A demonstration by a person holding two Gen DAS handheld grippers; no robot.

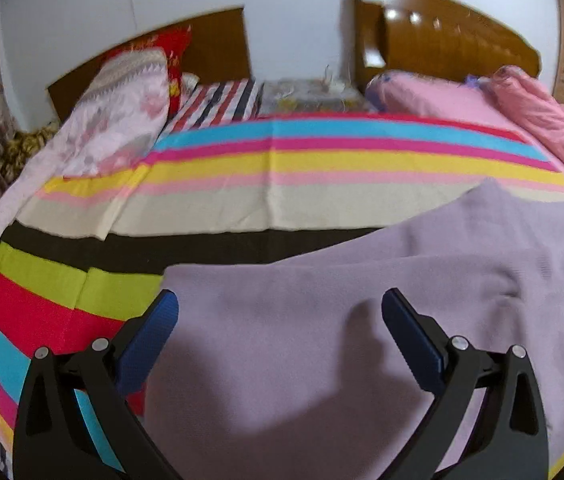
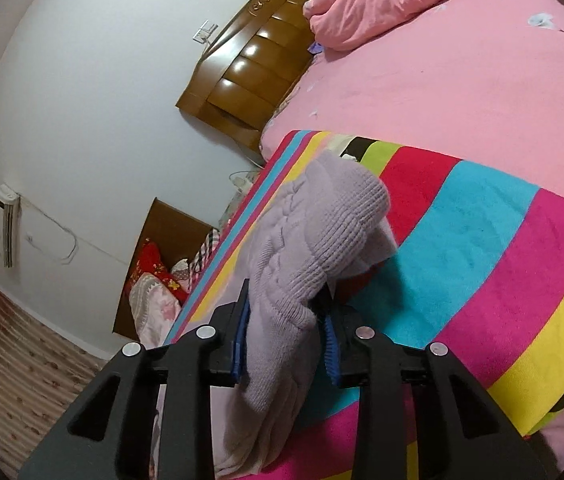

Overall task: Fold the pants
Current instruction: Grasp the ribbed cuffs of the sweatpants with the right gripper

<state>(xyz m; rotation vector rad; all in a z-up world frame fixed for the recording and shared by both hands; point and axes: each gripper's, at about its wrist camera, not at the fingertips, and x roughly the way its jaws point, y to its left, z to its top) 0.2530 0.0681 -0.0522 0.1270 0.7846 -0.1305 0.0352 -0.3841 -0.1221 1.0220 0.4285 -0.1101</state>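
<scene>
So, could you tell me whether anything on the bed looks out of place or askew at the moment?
Only the lilac pants: one ribbed end is bunched and lifted off the striped blanket between the right gripper's pads, while the rest lies fairly flat under the open left gripper. Nothing looks damaged.

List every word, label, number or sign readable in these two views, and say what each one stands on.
None can be read.
Wall unit: a small dark label near its top, too small and blurred to read.
Red pillow: a yellow pattern, possibly characters, too blurred to tell.
Pants, striped blanket, headboard: no text visible.
</scene>
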